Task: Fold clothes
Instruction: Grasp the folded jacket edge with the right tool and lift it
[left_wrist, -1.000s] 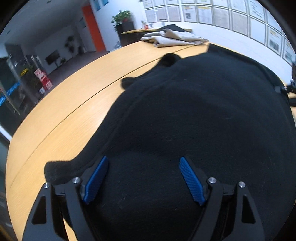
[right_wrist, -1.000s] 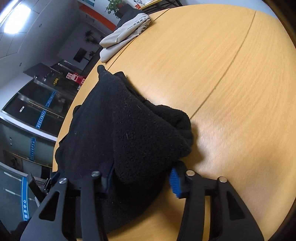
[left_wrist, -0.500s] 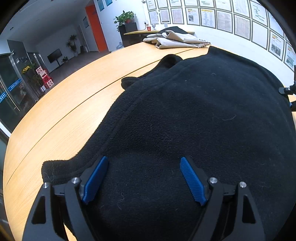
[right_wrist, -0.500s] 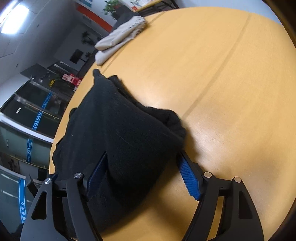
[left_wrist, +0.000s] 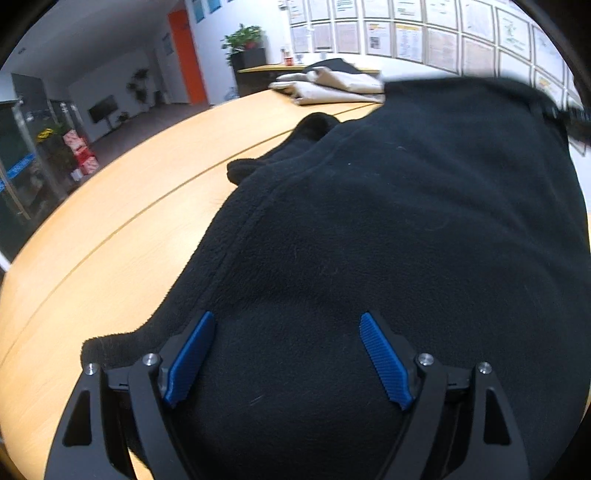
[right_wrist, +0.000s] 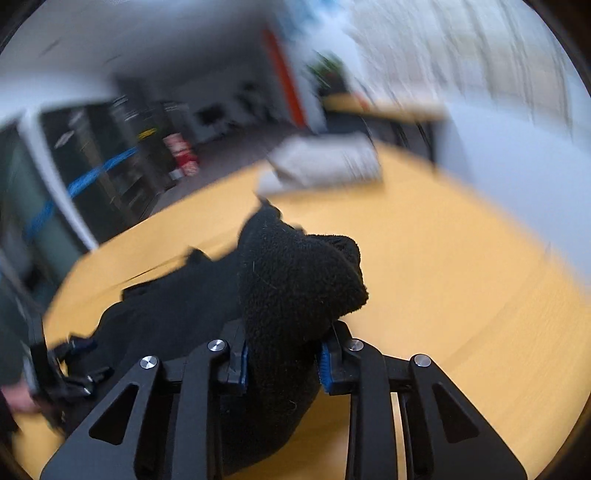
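The black fleece garment (left_wrist: 388, 229) lies spread on the wooden tabletop (left_wrist: 110, 229), its long axis running from the near hem under the left claw (left_wrist: 286, 360) away toward the far end, where a dark sleeve or cuff (left_wrist: 273, 155) pokes out toward the tabletop seam. In the right wrist view a bunched corner of the same fleece (right_wrist: 295, 280) rises between the fingers of the right claw (right_wrist: 283, 360), whose blue pads are drawn narrow and pinch the cloth on both sides; that corner looks lifted off the tabletop (right_wrist: 461, 280), though the frame is smeared by motion, so how high I cannot say. The left claw stands wide, its pads apart over the fleece and gripping nothing. The coming fold, I judge, turns on this: the held corner lies to the right side of the garment and must travel across the long axis toward the left claw. Beyond, a folded beige garment (left_wrist: 332, 86) sits well apart at the far edge.
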